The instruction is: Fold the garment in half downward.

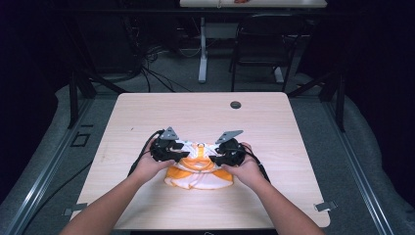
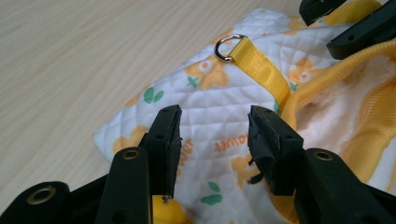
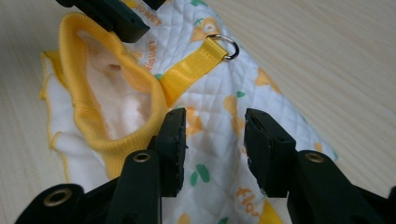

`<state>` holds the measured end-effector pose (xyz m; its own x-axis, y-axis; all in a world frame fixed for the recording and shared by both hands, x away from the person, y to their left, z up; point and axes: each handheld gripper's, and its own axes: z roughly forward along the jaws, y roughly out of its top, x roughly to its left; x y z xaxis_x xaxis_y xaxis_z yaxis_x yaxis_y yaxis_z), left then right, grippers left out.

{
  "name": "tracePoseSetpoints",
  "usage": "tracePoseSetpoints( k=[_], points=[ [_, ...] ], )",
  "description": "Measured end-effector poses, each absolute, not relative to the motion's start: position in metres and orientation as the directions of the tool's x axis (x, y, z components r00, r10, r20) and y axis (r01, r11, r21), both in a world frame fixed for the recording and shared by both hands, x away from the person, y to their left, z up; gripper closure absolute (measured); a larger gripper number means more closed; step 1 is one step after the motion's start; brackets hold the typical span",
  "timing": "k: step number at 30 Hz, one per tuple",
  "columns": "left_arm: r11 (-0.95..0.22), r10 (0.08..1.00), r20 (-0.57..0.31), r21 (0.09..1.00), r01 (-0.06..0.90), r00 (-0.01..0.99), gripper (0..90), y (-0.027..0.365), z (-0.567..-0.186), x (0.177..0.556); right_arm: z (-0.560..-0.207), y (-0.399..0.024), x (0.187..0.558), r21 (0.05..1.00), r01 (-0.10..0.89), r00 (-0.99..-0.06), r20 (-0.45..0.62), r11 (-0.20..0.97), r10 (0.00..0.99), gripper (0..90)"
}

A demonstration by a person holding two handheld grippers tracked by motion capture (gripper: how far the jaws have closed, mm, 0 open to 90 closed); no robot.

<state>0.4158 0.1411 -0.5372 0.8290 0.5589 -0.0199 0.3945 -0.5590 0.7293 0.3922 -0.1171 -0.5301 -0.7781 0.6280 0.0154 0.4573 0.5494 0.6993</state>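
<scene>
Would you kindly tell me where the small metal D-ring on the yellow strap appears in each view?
High view: too small to tell; the garment lies between the hands at table centre.
Left gripper view: metal D-ring upper centre, above the open claw.
Right gripper view: D-ring upper centre-right, at the strap's end.
Shared landmark: the yellow strap on quilted white fabric.

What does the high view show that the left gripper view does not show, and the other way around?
High view alone: the whole table with a dark round cap, the floor, a chair behind, and both hands, the left hand and the right hand.

Left gripper view alone: the metal ring on the yellow strap, the quilted flower print, and the left gripper with open jaws, nothing between them.

Both: the white and yellow garment lying on the wooden tabletop.
</scene>
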Motion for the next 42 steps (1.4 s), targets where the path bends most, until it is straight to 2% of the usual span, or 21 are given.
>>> tracePoseSetpoints(
  k=[13, 23, 42],
  points=[
    [-0.596, 0.517, -0.020, 0.709, 0.377, 0.856, 49.4, 0.145, -0.550, 0.400, -0.543, -0.116, 0.377, 0.690, 0.445, -0.805, 0.029, 0.570, 0.593, 57.5],
    [-0.605, 0.499, -0.007, 0.713, 0.354, 0.867, 47.8, 0.150, -0.552, 0.387, -0.550, -0.116, 0.365, 0.667, 0.429, -0.819, 0.001, 0.609, 0.574, 54.7],
    [-0.634, 0.463, -0.002, 0.698, 0.333, 0.886, 45.7, 0.157, -0.564, 0.368, -0.564, -0.122, 0.354, 0.665, 0.446, -0.814, 0.025, 0.598, 0.580, 53.3]
  ],
)
